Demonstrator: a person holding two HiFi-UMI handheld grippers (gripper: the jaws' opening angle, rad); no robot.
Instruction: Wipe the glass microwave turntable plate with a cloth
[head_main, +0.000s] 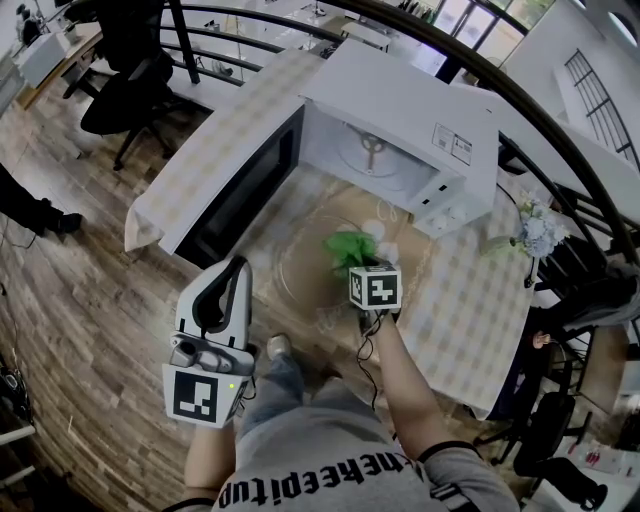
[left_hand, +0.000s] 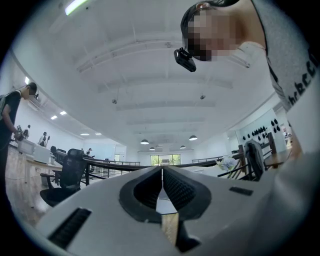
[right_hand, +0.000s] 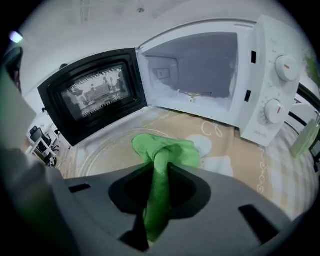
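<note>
The clear glass turntable plate (head_main: 298, 268) lies flat on the checked tablecloth in front of the open microwave (head_main: 400, 120). A green cloth (head_main: 347, 248) rests bunched on the plate's right part. My right gripper (head_main: 372, 262) is shut on the cloth, and in the right gripper view the green cloth (right_hand: 162, 150) runs up between the jaws of my right gripper (right_hand: 159, 167) onto the plate (right_hand: 102, 152). My left gripper (head_main: 236, 268) is held low at the table's near left edge, away from the plate. My left gripper (left_hand: 161, 174) is shut on nothing and looks out across the room toward the ceiling.
The microwave door (head_main: 240, 190) hangs open to the left of the plate. A vase of pale flowers (head_main: 535, 232) stands at the table's right end, and a greenish bottle (right_hand: 306, 137) is right of the microwave. Office chairs (head_main: 125, 90) and a curved railing lie beyond.
</note>
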